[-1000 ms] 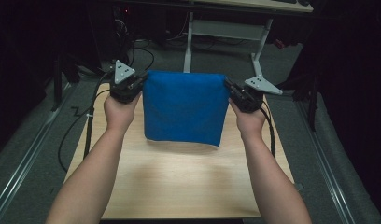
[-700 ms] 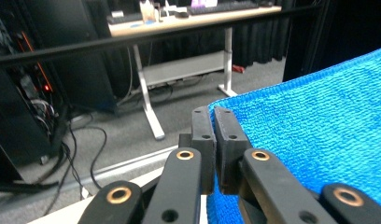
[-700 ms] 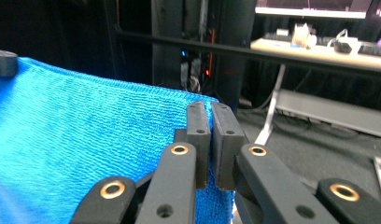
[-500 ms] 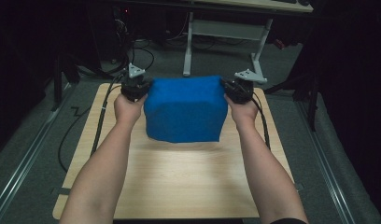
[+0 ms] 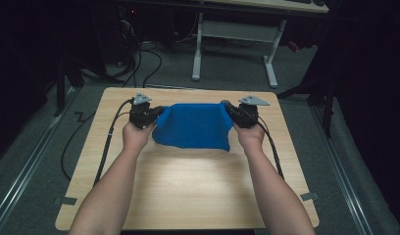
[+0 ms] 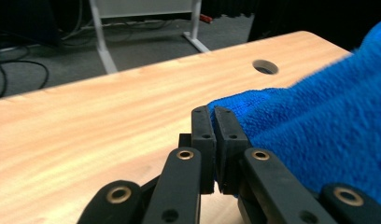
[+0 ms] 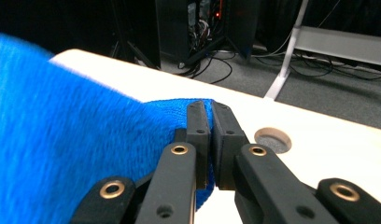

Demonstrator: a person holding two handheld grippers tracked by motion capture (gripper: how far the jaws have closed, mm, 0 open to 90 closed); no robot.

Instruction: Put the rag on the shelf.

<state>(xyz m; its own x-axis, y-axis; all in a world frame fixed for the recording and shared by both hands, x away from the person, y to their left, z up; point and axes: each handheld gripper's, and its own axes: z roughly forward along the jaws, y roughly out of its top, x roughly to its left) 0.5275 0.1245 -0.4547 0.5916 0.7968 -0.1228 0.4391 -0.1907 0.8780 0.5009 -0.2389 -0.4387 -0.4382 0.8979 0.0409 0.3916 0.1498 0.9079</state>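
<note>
A blue towel (image 5: pixel 193 126) hangs stretched between my two grippers over the far half of the wooden table (image 5: pixel 188 191). My left gripper (image 5: pixel 156 110) is shut on the blue towel's left top corner (image 6: pixel 235 100). My right gripper (image 5: pixel 226 108) is shut on its right top corner (image 7: pixel 179 105). The cloth's lower edge droops onto the tabletop. In the left gripper view the left gripper (image 6: pixel 214 112) pinches the cloth between its closed jaws, and the right gripper (image 7: pixel 210 106) does the same in its own view.
A round cable hole (image 6: pixel 265 66) sits in the tabletop near the far edge; the same cable hole (image 7: pixel 272 139) lies beyond the right jaws. Gripper cables (image 5: pixel 110 142) trail along both table sides. A white desk frame (image 5: pixel 232 34) and floor wires stand behind the table.
Both grippers have moved down and toward the near side with the towel. The cloth, held high and spread before, now sags lower with its bottom edge on the table.
</note>
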